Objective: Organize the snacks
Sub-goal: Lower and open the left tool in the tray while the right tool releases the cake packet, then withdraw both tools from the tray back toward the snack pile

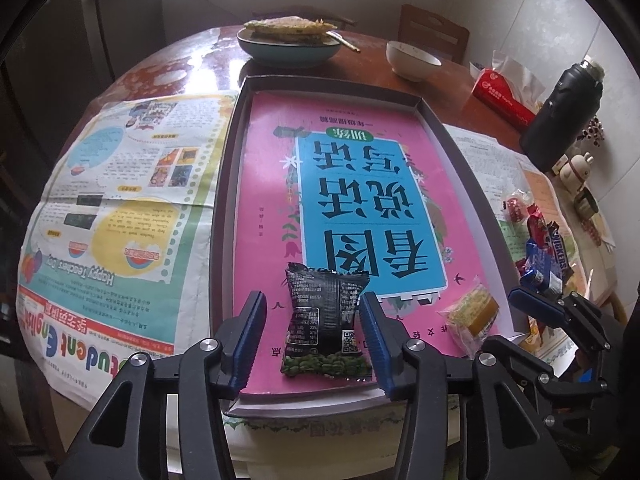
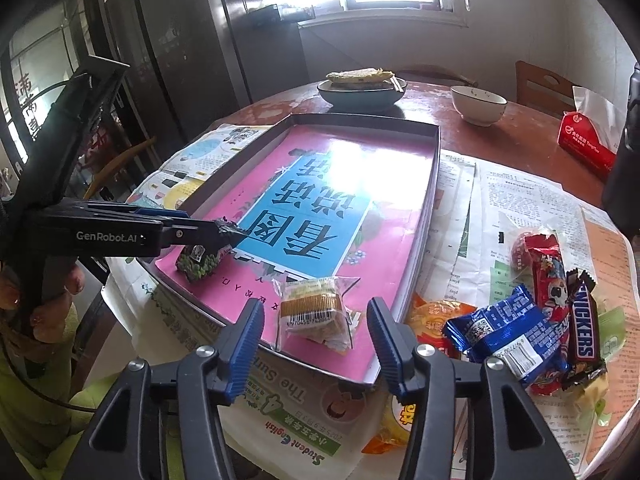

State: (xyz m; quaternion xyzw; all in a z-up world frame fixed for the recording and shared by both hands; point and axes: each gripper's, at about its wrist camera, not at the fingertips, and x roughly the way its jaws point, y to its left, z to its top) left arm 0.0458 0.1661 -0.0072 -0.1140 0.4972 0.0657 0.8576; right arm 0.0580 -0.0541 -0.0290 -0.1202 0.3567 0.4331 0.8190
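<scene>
Pink tray (image 2: 416, 248), two snack packets (image 1: 326, 320), perhaps seven loose snacks (image 2: 532, 320)

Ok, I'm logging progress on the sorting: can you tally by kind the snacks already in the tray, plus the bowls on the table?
Black packet: 1
Clear-wrapped cake: 1
Bowls: 2 (dark bowl, white bowl)
Total: 4
</scene>
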